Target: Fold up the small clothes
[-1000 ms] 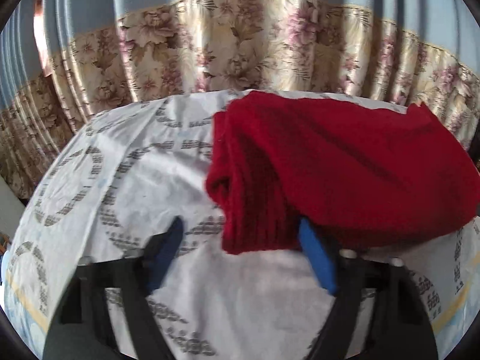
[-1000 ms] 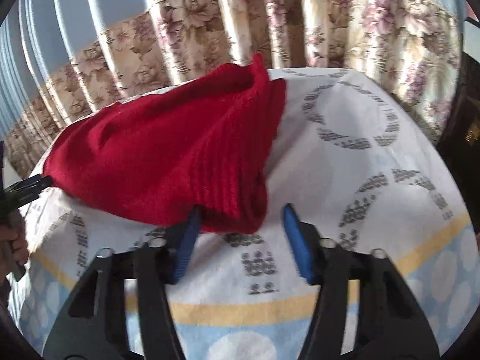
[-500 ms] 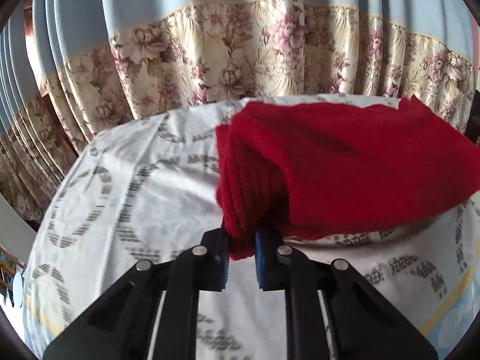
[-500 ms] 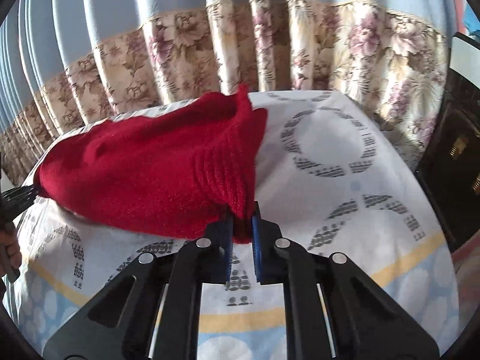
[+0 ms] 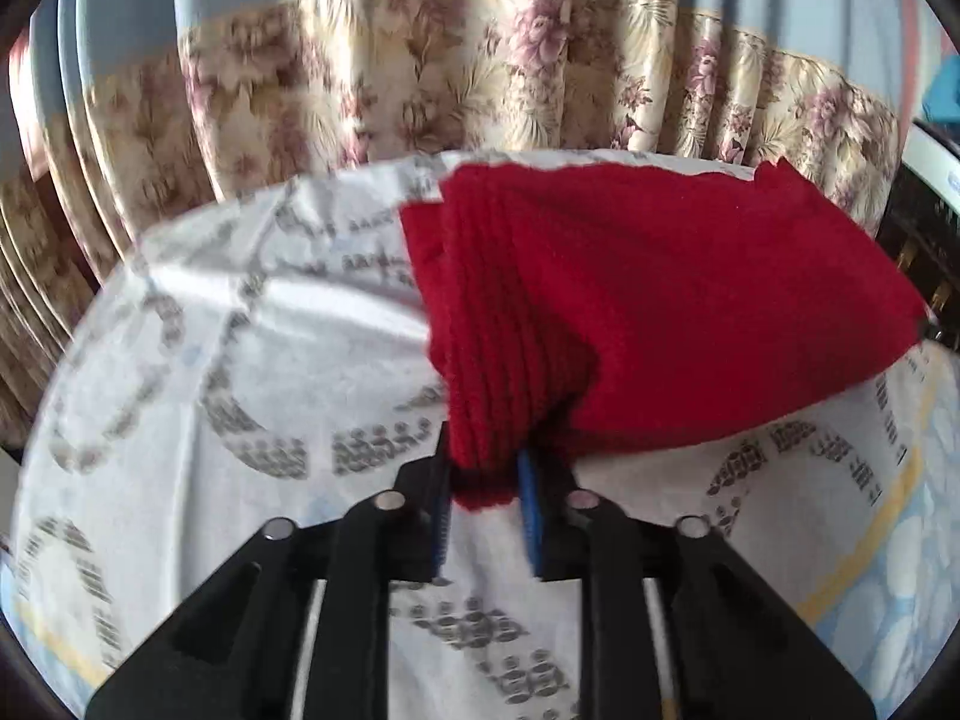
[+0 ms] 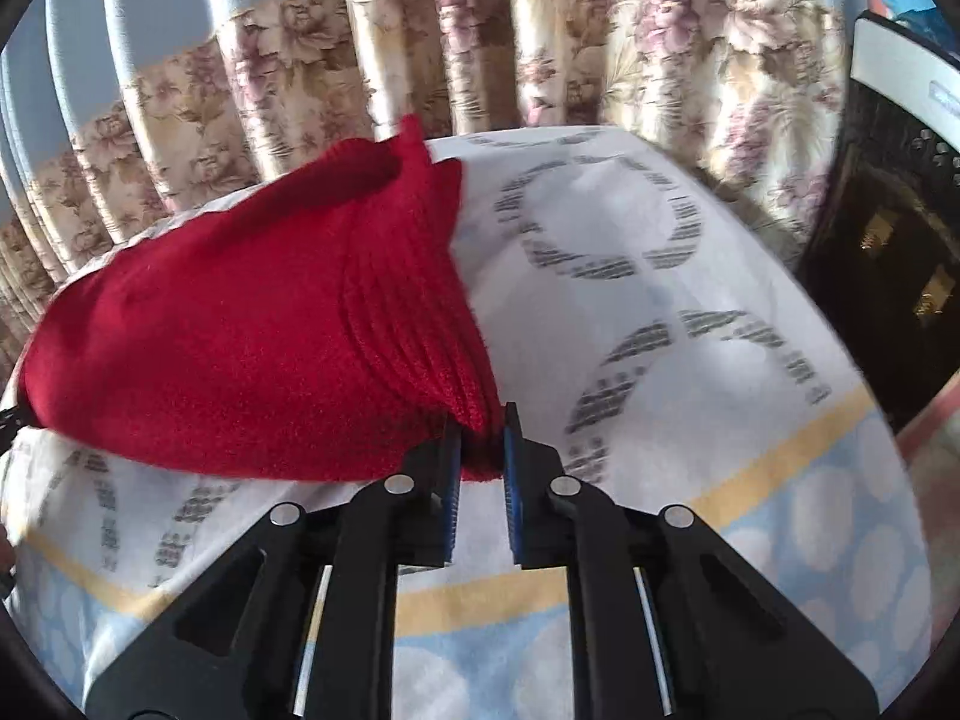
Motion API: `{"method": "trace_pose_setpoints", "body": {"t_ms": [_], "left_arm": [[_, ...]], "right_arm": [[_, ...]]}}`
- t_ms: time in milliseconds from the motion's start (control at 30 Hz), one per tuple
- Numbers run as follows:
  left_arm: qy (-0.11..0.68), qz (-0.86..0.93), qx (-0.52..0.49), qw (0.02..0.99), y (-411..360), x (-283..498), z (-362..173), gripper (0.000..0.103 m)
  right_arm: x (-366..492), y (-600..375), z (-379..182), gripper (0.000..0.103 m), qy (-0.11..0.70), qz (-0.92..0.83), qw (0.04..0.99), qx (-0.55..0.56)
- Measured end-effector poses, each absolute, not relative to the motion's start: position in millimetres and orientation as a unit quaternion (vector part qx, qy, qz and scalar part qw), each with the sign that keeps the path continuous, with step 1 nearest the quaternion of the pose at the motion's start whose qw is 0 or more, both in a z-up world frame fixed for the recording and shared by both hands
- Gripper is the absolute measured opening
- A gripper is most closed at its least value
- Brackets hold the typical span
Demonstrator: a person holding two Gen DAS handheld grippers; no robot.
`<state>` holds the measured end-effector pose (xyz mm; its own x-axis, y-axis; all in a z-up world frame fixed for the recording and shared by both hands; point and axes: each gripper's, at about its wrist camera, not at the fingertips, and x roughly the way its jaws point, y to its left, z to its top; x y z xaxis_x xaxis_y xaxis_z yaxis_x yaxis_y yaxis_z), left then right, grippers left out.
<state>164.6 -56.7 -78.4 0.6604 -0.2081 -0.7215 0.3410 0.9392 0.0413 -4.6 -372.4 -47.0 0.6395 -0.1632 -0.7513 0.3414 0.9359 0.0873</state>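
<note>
Floral beige curtain (image 5: 456,78) behind a bench draped in white cloth with grey ring print (image 6: 660,324). Red ribbed knit garment (image 5: 630,312) stretched across it, one corner clenched in left fingers (image 5: 483,495), just eased slightly, the other pinched tight between right fingers (image 6: 482,468).

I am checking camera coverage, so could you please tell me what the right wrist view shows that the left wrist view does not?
Only the right wrist view shows the right gripper pinching the garment's ribbed corner, and most of the dark cabinet. Only the left wrist view shows the left gripper closed on the opposite ribbed corner, its fingers having just eased slightly. Both show the red garment, the patterned sheet and the floral curtain.
</note>
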Motion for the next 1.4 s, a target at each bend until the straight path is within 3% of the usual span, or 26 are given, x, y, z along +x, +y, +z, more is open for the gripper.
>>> {"method": "trace_pose_setpoints", "body": {"t_ms": [67,100,133,167,367,433,700,1033,1067,1100,1133,1167,1200,1233,1400], "left_arm": [[0.374,-0.145,0.081,0.913,-50,160,-65,0.049],[0.368,-0.138,0.071,0.917,-45,159,-58,0.054],[0.367,-0.131,0.062,0.919,-41,159,-53,0.066],[0.366,-0.122,0.051,0.921,-37,158,-47,0.069],[0.334,-0.068,0.013,0.94,-35,169,-5,0.079],[0.327,-0.073,0.009,0.942,-44,177,7,0.083],[0.344,-0.108,0.045,0.932,-136,275,18,0.085],[0.481,-0.113,0.06,0.868,-187,371,-62,0.085],[0.49,-0.106,0.068,0.863,-188,377,-74,0.084],[0.495,-0.106,0.07,0.86,-188,380,-81,0.084],[0.493,-0.108,0.065,0.861,-186,381,-85,0.082],[0.486,-0.102,0.055,0.866,-182,382,-85,0.055],[0.478,-0.088,0.047,0.873,-176,382,-82,0.036],[0.467,-0.091,0.021,0.879,-168,382,-75,0.013],[0.417,-0.059,0.014,0.907,-154,387,-59,0.01]], "right_arm": [[-10,-371,-41,0.032,0.397,-0.141,0.9,0.11],[-17,-374,-33,0.05,0.389,-0.143,0.902,0.119],[-20,-377,-28,0.052,0.384,-0.144,0.904,0.122],[-24,-381,-21,0.053,0.378,-0.152,0.905,0.12],[-24,-403,16,0.062,0.345,-0.17,0.915,0.12],[-10,-402,29,0.07,0.339,-0.15,0.921,0.118],[101,-374,48,0.072,0.354,-0.058,0.928,0.1],[229,-372,-10,0.071,0.452,-0.072,0.886,0.078],[234,-372,-15,0.071,0.461,-0.072,0.881,0.074],[239,-370,-21,0.06,0.471,-0.071,0.877,0.07],[243,-369,-28,0.037,0.484,-0.069,0.87,0.063],[246,-368,-33,0.025,0.494,-0.07,0.865,0.054],[248,-366,-37,0.011,0.498,-0.071,0.863,0.048],[248,-365,-39,0.009,0.495,-0.067,0.865,0.046],[246,-368,-19,0.007,0.424,-0.075,0.901,0.058]]}}
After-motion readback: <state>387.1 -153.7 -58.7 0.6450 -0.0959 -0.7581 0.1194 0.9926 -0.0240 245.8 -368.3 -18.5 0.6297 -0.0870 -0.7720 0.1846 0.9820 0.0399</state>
